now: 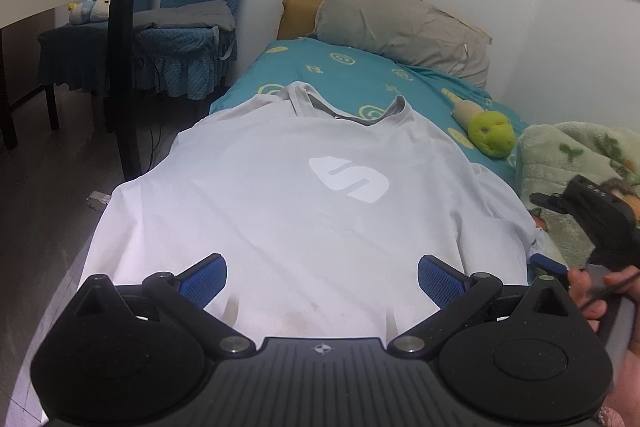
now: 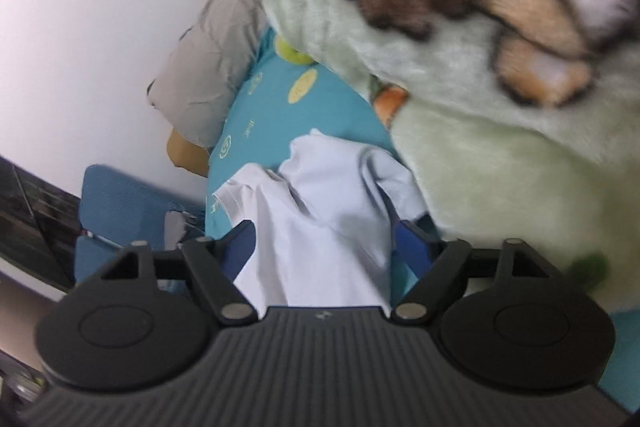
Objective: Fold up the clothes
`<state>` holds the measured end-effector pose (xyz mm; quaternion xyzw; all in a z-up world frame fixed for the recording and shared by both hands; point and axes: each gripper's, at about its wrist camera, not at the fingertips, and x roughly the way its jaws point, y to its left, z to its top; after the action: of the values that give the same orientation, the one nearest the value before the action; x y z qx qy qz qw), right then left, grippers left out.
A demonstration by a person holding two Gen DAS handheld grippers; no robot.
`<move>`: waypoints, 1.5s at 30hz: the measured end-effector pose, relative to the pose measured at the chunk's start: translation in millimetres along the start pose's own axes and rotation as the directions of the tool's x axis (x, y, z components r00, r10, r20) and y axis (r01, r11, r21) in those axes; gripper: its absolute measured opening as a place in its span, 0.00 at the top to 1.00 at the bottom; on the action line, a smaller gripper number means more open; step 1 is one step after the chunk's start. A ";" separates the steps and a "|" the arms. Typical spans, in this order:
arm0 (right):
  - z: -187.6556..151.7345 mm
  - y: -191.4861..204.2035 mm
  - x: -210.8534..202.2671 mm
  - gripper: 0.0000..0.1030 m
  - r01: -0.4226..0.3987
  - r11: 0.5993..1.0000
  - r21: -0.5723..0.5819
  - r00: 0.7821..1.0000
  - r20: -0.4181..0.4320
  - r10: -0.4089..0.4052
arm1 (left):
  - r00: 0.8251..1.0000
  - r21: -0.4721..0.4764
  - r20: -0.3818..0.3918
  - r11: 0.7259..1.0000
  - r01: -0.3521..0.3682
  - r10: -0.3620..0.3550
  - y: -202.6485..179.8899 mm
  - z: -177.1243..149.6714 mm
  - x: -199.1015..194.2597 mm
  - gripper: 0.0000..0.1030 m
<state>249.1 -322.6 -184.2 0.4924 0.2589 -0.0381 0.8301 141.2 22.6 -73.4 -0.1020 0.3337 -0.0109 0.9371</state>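
I judged the folding barely begun: the pale grey cotton T-shirt (image 1: 280, 195) with a white chest logo lay spread face-up on the bed (image 1: 360, 75), collar toward the pillow, its body still flat and only one sleeve rumpled. My left gripper (image 1: 322, 281) hung over the shirt's hem with its blue pads spread wide and nothing between them. My right gripper (image 2: 324, 247) stood at the rumpled sleeve, jaws apart, the cloth lying between the pads but not pinched. The next move, I reckoned, called for closing on a sleeve edge and a hem corner and carrying them across the chest.

The bed wore a teal sheet printed with yellow-green motifs. A beige crumpled pillow (image 1: 404, 23) leaned on the white wall, a lime-green plush toy (image 1: 490, 133) and a fluffy mint-green blanket (image 2: 500, 167) crowded one side, and blue-covered chairs (image 1: 192, 7) stood beyond.
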 end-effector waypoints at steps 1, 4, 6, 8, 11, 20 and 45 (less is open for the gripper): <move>-1.5 3.4 5.1 0.22 0.016 1.000 -0.018 1.000 0.006 -0.016 | 1.000 -0.003 0.000 1.000 0.001 -0.001 0.1 -0.2 1.0 0.00; -3.0 10.7 23.8 0.21 0.068 0.997 -0.044 0.998 0.006 -0.067 | 1.000 -0.009 -0.009 1.000 0.005 -0.005 -0.4 -1.3 5.8 0.00; -4.4 19.2 33.5 0.16 0.106 0.993 -0.048 0.994 0.015 -0.106 | 1.000 -0.011 -0.020 1.000 0.008 -0.008 -1.2 -2.2 10.2 0.00; -5.7 27.7 43.2 0.08 0.145 0.988 -0.051 0.989 0.024 -0.143 | 0.999 -0.014 -0.033 1.000 0.012 -0.013 -1.8 -2.9 15.3 0.00; -11.0 42.7 50.5 0.09 0.218 0.974 -0.062 0.976 -0.002 -0.218 | 0.999 -0.033 -0.046 0.999 0.024 -0.026 -0.5 -3.1 21.7 0.00; -6.3 13.8 72.2 0.09 -0.049 0.993 0.104 0.985 0.171 0.030 | 0.996 -0.112 -0.078 0.993 0.030 -0.039 11.6 -5.8 37.9 0.00; 27.4 89.8 52.7 0.87 0.399 0.745 -0.535 0.892 0.415 -0.180 | 1.000 -0.104 -0.020 0.995 0.011 -0.013 15.4 5.1 25.8 0.00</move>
<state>333.9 -289.4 -126.7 0.1386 0.1858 -0.1669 0.9583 163.7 36.3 -88.6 -0.1523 0.3429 -0.0004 0.9269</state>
